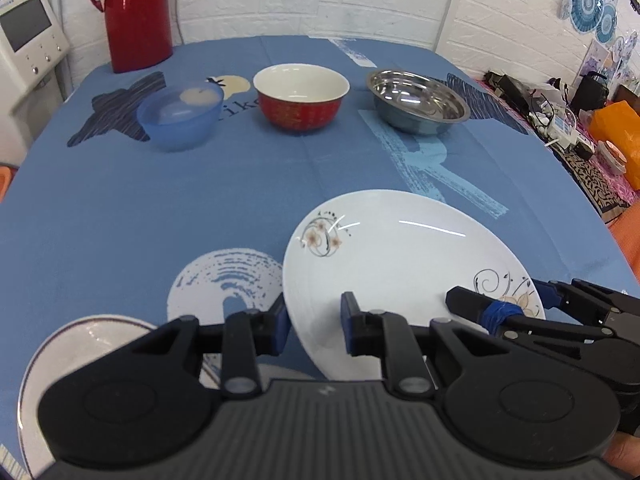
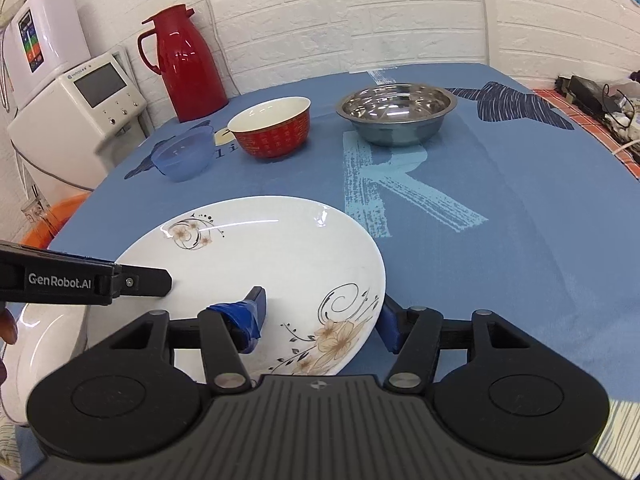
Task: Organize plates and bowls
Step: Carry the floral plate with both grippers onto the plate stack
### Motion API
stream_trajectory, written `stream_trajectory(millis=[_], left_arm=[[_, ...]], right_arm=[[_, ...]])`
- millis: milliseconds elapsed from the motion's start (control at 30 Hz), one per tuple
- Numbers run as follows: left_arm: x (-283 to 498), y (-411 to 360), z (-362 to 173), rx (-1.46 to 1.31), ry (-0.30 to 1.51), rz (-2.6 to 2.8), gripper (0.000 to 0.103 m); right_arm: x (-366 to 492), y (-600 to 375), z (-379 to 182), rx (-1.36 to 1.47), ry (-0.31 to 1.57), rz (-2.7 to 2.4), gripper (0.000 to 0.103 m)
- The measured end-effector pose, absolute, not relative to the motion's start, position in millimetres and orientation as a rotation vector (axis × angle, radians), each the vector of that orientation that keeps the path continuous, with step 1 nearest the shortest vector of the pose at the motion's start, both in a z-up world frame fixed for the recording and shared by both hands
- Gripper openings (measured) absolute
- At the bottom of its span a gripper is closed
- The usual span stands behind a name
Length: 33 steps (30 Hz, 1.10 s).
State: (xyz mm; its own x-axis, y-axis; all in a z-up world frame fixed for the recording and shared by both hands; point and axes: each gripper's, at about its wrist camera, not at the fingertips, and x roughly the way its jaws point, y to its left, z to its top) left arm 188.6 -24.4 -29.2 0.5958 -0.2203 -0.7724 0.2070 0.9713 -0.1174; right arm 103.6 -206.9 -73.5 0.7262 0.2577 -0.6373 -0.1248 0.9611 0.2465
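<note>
Table (image 2: 500, 208) draped in a blue printed cloth, backed by a white brick wall (image 2: 360, 12). Red thermos (image 2: 188, 64) at 11 o'clock; blue bowl (image 2: 184, 156), red bowl (image 2: 272, 128) and steel bowl (image 2: 396, 114) ranged across the far side. Floral plate (image 2: 280, 264) sits tilted at 6 o'clock. Left gripper (image 1: 314, 326) jaws part-open astride its left rim; right gripper (image 2: 322, 322) jaws part-open astride its right rim. A second plate (image 1: 80, 344) lies at 7 o'clock.

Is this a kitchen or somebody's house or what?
Probably a room at home or a small test room set up like one: a table with a blue cloth, a red thermos jug, a white brick wall and a white machine with a screen.
</note>
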Motion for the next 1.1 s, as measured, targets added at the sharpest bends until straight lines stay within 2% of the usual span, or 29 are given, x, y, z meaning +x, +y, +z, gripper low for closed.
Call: stream_trajectory(millis=[367, 633, 933, 1100], left_arm=[[153, -8, -8, -0.033, 0.842, -0.237, 0.016], [115, 63, 3, -0.100, 0.808, -0.148, 0.016], [74, 152, -21, -0.157, 0.823, -0.004, 0.016], [70, 170, -36, -0.186, 0.836, 0.011, 0.017]], right_arm=[[77, -193, -53, 0.199, 0.678, 0.231, 0.045], [70, -138, -34, 0.168, 0.633, 0.338, 0.046], [61, -52, -48, 0.140, 0.684, 0.490, 0.046], [57, -31, -55, 0.080, 0.707, 0.498, 0.046]])
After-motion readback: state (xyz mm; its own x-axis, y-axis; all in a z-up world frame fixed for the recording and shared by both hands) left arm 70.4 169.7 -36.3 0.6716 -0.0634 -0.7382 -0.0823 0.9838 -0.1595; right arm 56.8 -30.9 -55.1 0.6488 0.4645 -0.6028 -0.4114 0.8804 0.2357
